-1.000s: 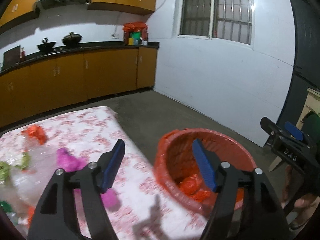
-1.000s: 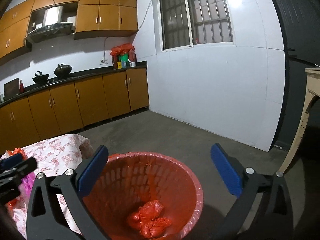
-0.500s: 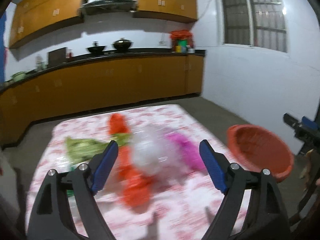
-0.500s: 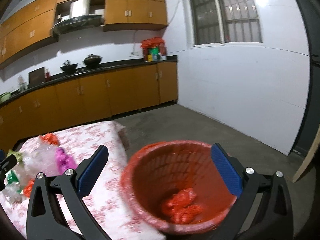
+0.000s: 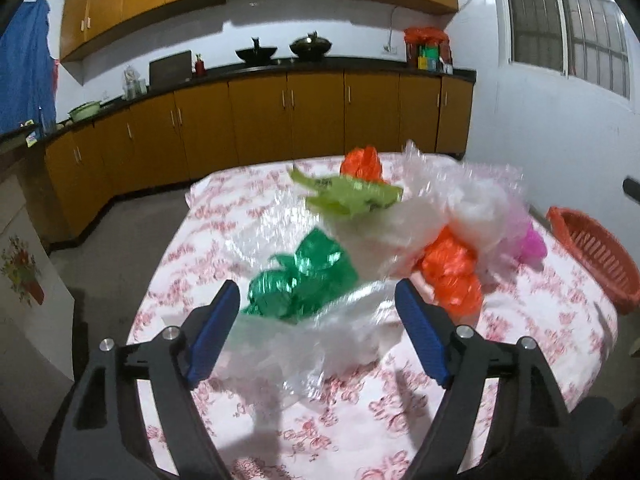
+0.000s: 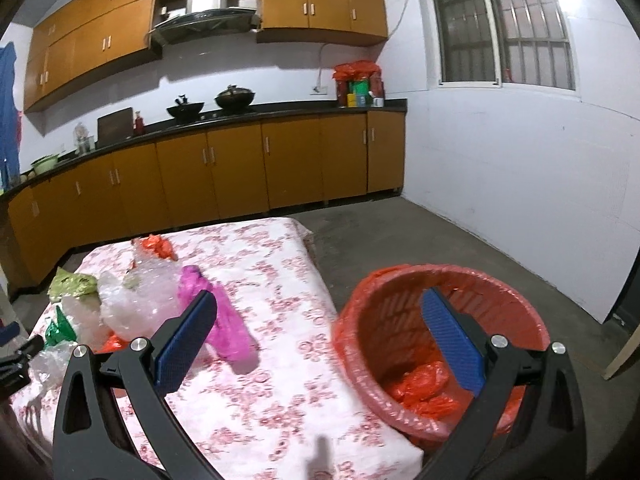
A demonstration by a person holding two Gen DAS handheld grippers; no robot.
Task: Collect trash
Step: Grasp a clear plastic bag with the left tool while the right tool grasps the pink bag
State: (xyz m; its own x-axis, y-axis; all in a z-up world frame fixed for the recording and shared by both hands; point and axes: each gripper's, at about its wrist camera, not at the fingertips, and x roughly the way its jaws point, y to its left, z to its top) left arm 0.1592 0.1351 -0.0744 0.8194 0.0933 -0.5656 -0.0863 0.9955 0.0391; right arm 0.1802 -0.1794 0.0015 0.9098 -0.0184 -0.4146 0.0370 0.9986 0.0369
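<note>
A heap of crumpled plastic bags lies on the floral tablecloth (image 5: 360,412): a green bag (image 5: 304,280), clear wrap (image 5: 436,212), an orange bag (image 5: 452,272), a light green bag (image 5: 352,198), a pink bag (image 6: 224,316). My left gripper (image 5: 318,328) is open and empty, just above the near edge of the heap, by the green bag. My right gripper (image 6: 320,340) is open and empty, between the table (image 6: 280,380) and the red basket (image 6: 404,400), which holds red bags (image 6: 420,384).
The basket also shows at the table's right edge in the left wrist view (image 5: 592,256). Orange cabinets (image 6: 240,172) with a black counter line the far wall. A white wall with a barred window (image 6: 504,28) is on the right. Grey floor (image 6: 400,236) surrounds the table.
My left gripper has swung from the basket leftward and down to the bag heap. My right gripper has turned left, so the table comes into its view beside the basket.
</note>
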